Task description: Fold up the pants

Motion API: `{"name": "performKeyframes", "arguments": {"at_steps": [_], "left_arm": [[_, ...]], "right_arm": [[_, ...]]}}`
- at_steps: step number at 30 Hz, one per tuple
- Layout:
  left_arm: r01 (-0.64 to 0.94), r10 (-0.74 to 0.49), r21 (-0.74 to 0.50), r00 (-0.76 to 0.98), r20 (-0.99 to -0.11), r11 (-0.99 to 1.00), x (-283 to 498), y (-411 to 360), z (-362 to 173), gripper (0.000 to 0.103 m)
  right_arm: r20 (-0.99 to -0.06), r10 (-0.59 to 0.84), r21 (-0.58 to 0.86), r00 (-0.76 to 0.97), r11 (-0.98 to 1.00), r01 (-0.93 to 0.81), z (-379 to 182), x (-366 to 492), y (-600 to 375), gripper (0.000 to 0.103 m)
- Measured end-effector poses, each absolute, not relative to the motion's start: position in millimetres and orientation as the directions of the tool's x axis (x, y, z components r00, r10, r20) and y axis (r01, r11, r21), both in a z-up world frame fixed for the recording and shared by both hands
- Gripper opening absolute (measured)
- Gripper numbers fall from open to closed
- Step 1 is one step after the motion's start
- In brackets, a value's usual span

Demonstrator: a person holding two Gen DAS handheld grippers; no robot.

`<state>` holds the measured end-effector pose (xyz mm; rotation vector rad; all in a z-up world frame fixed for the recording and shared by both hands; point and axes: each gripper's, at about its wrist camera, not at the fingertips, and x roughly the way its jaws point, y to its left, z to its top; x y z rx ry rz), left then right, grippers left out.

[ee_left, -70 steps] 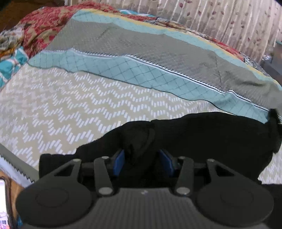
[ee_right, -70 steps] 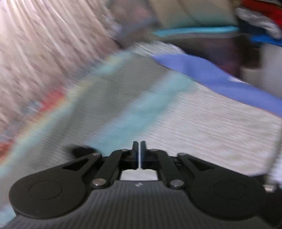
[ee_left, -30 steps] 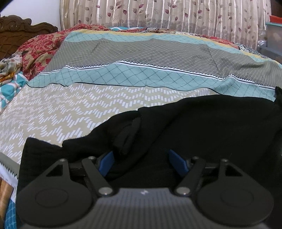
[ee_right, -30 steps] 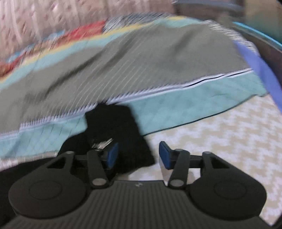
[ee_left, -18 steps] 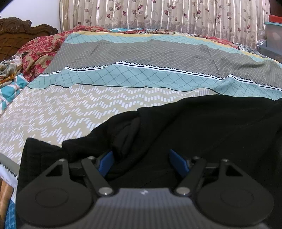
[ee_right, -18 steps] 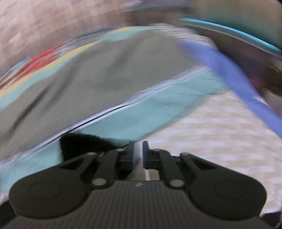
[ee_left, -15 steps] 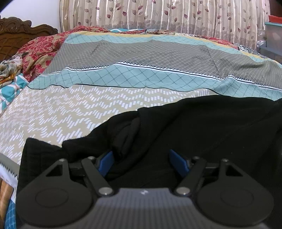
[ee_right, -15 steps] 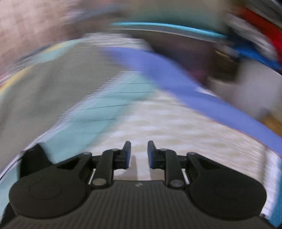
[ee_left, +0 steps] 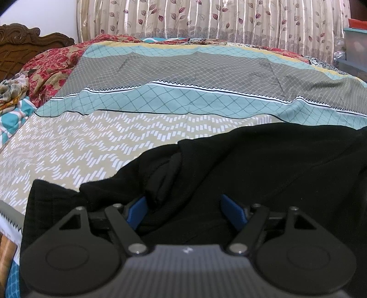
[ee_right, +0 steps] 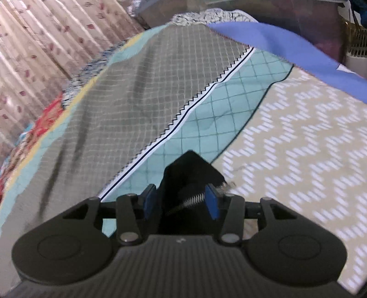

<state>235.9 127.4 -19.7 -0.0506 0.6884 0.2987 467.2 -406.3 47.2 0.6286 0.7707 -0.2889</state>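
Observation:
Black pants (ee_left: 263, 165) lie spread over the near part of the bed. My left gripper (ee_left: 184, 212) hovers low over them. Its blue pads (ee_left: 135, 213) stand wide apart, and a bunched fold of the black cloth lies loose between them. In the right wrist view a pointed corner of the pants (ee_right: 190, 169) with a metal zipper (ee_right: 192, 199) rests on the teal band of the bedspread. My right gripper (ee_right: 181, 201) straddles this corner, and its jaws are opening with the cloth between the pads.
The patterned bedspread (ee_left: 114, 142) runs back to a leaf-print curtain (ee_left: 206, 20). A carved wooden headboard (ee_left: 23, 50) and a red floral cloth (ee_left: 52, 66) lie at the left. A blue sheet (ee_right: 286, 50) edges the bed's right side, near a plastic storage box (ee_left: 355, 45).
The left gripper let go of the fold and then kept still. The right gripper swung sideways and rolled, closed almost fully on nothing, then opened again around the pants corner.

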Motion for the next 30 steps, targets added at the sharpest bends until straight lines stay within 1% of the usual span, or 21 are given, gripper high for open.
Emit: {"name": "performKeyframes", "arguments": {"at_steps": [2, 3, 4, 5, 7, 8, 11, 13, 15, 16, 18, 19, 20, 21, 22, 23, 25, 26, 30], "left_arm": [[-0.288, 0.255, 0.052, 0.731, -0.633, 0.956, 236, 127, -20, 0.072], [-0.288, 0.254, 0.051, 0.731, -0.633, 0.956, 236, 127, -20, 0.073], [-0.288, 0.254, 0.051, 0.731, -0.633, 0.956, 236, 127, -20, 0.073], [-0.288, 0.255, 0.051, 0.731, -0.633, 0.956, 236, 127, -20, 0.073], [-0.288, 0.254, 0.051, 0.731, -0.633, 0.956, 236, 127, -20, 0.073], [-0.288, 0.254, 0.051, 0.731, -0.633, 0.956, 236, 127, -20, 0.073], [-0.288, 0.253, 0.05, 0.731, -0.633, 0.956, 236, 127, -20, 0.073], [-0.287, 0.251, 0.048, 0.732, -0.634, 0.957, 236, 127, -20, 0.073], [-0.286, 0.248, 0.044, 0.732, -0.635, 0.957, 237, 127, -21, 0.073], [-0.284, 0.245, 0.042, 0.731, -0.637, 0.958, 237, 127, -21, 0.074], [-0.28, 0.24, 0.042, 0.727, -0.643, 0.959, 239, 128, -20, 0.074], [-0.275, 0.239, 0.047, 0.721, -0.65, 0.96, 240, 128, -18, 0.074], [-0.27, 0.239, 0.055, 0.715, -0.657, 0.961, 240, 127, -15, 0.074], [-0.259, 0.236, 0.066, 0.709, -0.664, 0.964, 239, 125, -10, 0.07], [-0.245, 0.228, 0.07, 0.711, -0.665, 0.967, 236, 123, -4, 0.068], [-0.22, 0.207, 0.064, 0.724, -0.659, 0.973, 230, 121, 5, 0.066], [-0.186, 0.172, 0.045, 0.753, -0.635, 0.981, 217, 122, 22, 0.066], [-0.171, 0.163, 0.047, 0.77, -0.617, 0.984, 212, 124, 33, 0.066], [-0.196, 0.253, 0.162, 0.786, -0.564, 0.967, 211, 142, 57, 0.066]], "right_arm": [[-0.736, -0.014, 0.436, 0.677, 0.755, 0.49, 39, 479, -407, 0.05], [-0.742, 0.014, 0.458, 0.67, 0.74, 0.493, 33, 487, -408, 0.047], [-0.748, 0.038, 0.472, 0.663, 0.732, 0.491, 29, 492, -407, 0.029], [-0.75, 0.05, 0.473, 0.66, 0.738, 0.482, 28, 496, -406, 0.008], [-0.75, 0.048, 0.442, 0.66, 0.779, 0.445, 35, 500, -399, 0.007], [-0.727, 0.036, 0.436, 0.685, 0.796, 0.421, 46, 495, -396, 0.007], [-0.623, 0.087, 0.541, 0.778, 0.766, 0.348, 83, 465, -409, 0.007], [-0.533, 0.125, 0.615, 0.837, 0.737, 0.282, 107, 433, -426, 0.007], [-0.482, 0.131, 0.624, 0.866, 0.746, 0.234, 119, 401, -439, 0.007], [-0.493, 0.118, 0.599, 0.862, 0.764, 0.239, 117, 394, -442, 0.008], [-0.607, 0.026, 0.468, 0.795, 0.82, 0.33, 100, 375, -448, 0.016], [-0.674, -0.032, 0.385, 0.738, 0.837, 0.389, 86, 371, -450, 0.031], [-0.742, -0.091, 0.298, 0.665, 0.843, 0.448, 70, 366, -455, 0.037], [-0.782, -0.153, 0.223, 0.604, 0.836, 0.501, 58, 359, -459, 0.037], [-0.796, -0.19, 0.19, 0.575, 0.823, 0.535, 52, 351, -463, 0.037], [-0.792, -0.188, 0.208, 0.581, 0.812, 0.546, 50, 340, -466, 0.037], [-0.773, -0.145, 0.272, 0.618, 0.804, 0.529, 56, 326, -468, 0.037], [-0.766, -0.14, 0.271, 0.627, 0.815, 0.513, 63, 323, -465, 0.037], [-0.729, -0.078, 0.26, 0.68, 0.888, 0.38, 92, 346, -435, 0.037]]}}
